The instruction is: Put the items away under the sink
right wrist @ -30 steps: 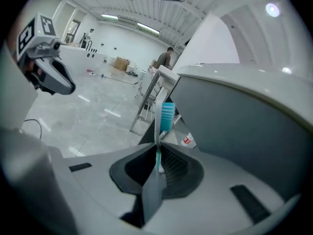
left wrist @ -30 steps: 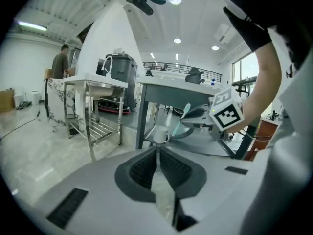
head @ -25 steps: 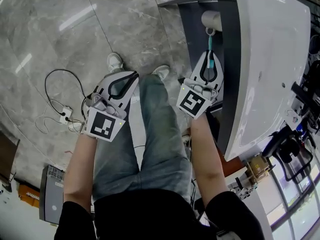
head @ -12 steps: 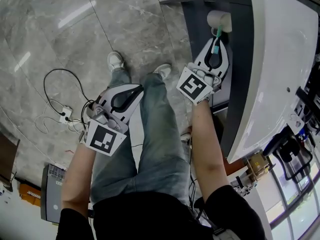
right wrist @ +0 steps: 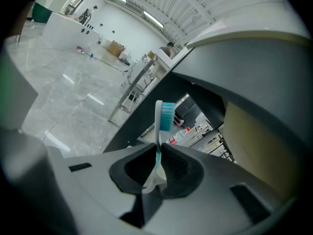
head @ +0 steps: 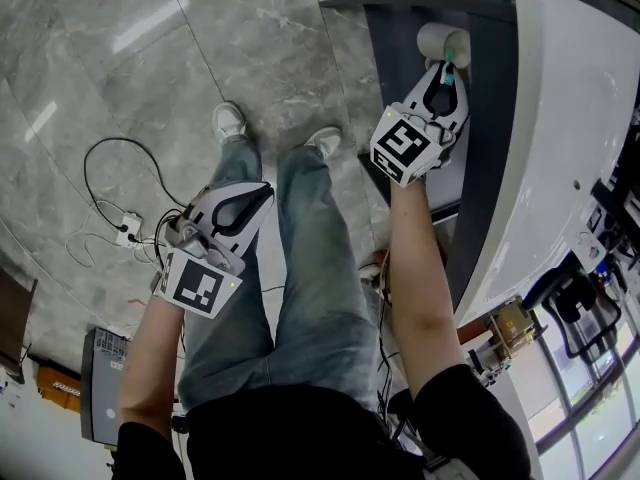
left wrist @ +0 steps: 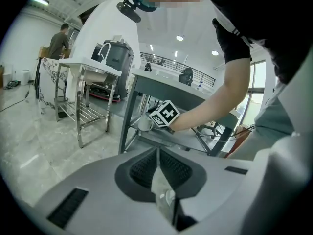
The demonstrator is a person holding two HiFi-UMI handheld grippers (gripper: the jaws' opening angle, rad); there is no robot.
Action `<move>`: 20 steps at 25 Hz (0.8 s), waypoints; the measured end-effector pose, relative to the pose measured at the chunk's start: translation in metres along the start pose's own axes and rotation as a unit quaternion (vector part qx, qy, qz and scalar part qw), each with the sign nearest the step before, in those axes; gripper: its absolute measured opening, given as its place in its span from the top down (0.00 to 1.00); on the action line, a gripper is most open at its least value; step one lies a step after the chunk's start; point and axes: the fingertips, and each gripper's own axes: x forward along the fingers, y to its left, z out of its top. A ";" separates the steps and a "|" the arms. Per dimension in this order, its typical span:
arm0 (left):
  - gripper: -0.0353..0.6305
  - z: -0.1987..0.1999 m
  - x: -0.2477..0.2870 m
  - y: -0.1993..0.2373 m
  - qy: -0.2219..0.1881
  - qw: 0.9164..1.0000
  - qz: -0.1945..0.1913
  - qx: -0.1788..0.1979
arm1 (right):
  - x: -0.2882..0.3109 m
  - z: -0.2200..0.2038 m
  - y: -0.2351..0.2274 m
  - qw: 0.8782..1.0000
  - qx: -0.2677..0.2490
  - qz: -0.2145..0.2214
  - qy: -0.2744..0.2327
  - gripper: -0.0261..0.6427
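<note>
My right gripper (head: 448,72) is shut on a white toothbrush (right wrist: 158,131) with a teal head (head: 449,67), which stands up between the jaws. It reaches onto the dark shelf (head: 398,63) under the white sink (head: 565,118), with the brush head right at a white cup (head: 436,38). From the left gripper view I see that cup (left wrist: 145,124) beside the right gripper's marker cube (left wrist: 165,114). My left gripper (head: 262,190) hangs over the person's left thigh. Its jaws are shut on a thin pale item (left wrist: 161,190); I cannot tell what the item is.
Cables and a power strip (head: 125,230) lie on the grey marble floor, with a grey box (head: 100,398) near the left edge. A metal rack (left wrist: 83,102) stands beyond the sink frame, and a person (left wrist: 59,40) is far off. Dark gear (head: 575,303) sits right of the sink.
My right gripper has carried the toothbrush forward and to the right, up to the cup on the shelf. The left gripper has drifted back a little toward the body.
</note>
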 end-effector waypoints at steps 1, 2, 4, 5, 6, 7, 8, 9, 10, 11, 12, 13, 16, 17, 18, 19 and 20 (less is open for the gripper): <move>0.89 0.000 0.000 0.001 -0.002 1.000 0.001 -0.002 | 0.004 -0.004 0.001 1.000 -0.001 0.002 0.008 0.89; 0.89 0.000 0.000 0.003 -0.003 1.000 0.003 -0.003 | 0.008 -0.007 0.002 1.000 -0.003 0.005 0.015 0.89; 0.89 0.003 0.002 0.005 -0.005 1.000 0.003 -0.002 | 0.016 -0.014 0.003 1.000 -0.004 0.010 0.029 0.89; 0.89 0.005 0.002 0.005 -0.005 1.000 0.004 0.000 | 0.019 -0.016 0.003 0.999 -0.005 0.012 0.034 0.89; 0.89 0.006 0.003 0.005 -0.006 1.000 0.005 -0.001 | 0.022 -0.018 0.003 0.999 -0.006 0.013 0.038 0.89; 0.89 0.007 0.005 0.005 -0.007 1.000 0.006 -0.001 | 0.025 -0.020 0.002 0.999 -0.007 0.013 0.042 0.89; 0.89 0.008 0.006 0.005 -0.007 1.000 0.006 0.000 | 0.028 -0.022 0.001 0.999 -0.007 0.014 0.046 0.89; 0.89 0.009 0.007 0.005 -0.008 1.000 0.006 0.000 | 0.031 -0.024 0.000 0.999 -0.006 0.015 0.051 0.89; 0.89 0.009 0.009 0.005 -0.009 1.000 0.007 -0.001 | 0.033 -0.026 0.000 0.998 -0.004 0.015 0.056 0.89; 0.89 0.009 0.010 0.005 -0.010 1.000 0.008 -0.003 | 0.035 -0.028 -0.001 0.998 -0.003 0.017 0.060 0.88; 0.89 0.009 0.010 0.005 -0.010 1.000 0.009 -0.005 | 0.036 -0.030 -0.001 0.998 0.000 0.019 0.064 0.88; 0.89 0.008 0.011 0.005 -0.008 1.000 0.008 -0.006 | 0.037 -0.031 -0.001 0.998 0.003 0.021 0.066 0.88; 0.89 0.006 0.011 0.003 -0.009 1.000 0.011 -0.017 | 0.037 -0.034 0.001 0.997 0.009 0.029 0.070 0.88; 0.89 0.006 0.011 0.003 -0.010 1.000 0.011 -0.016 | 0.036 -0.035 0.001 0.997 0.009 0.030 0.071 0.88; 0.89 0.007 0.011 0.003 -0.010 1.000 0.009 -0.010 | 0.035 -0.036 0.001 0.997 0.009 0.030 0.071 0.88; 0.89 0.009 0.011 0.004 -0.009 1.000 0.006 -0.003 | 0.034 -0.036 0.002 0.997 0.008 0.031 0.072 0.88; 0.89 0.010 0.012 0.004 -0.008 1.000 0.004 0.001 | 0.034 -0.037 0.002 0.997 0.009 0.033 0.074 0.87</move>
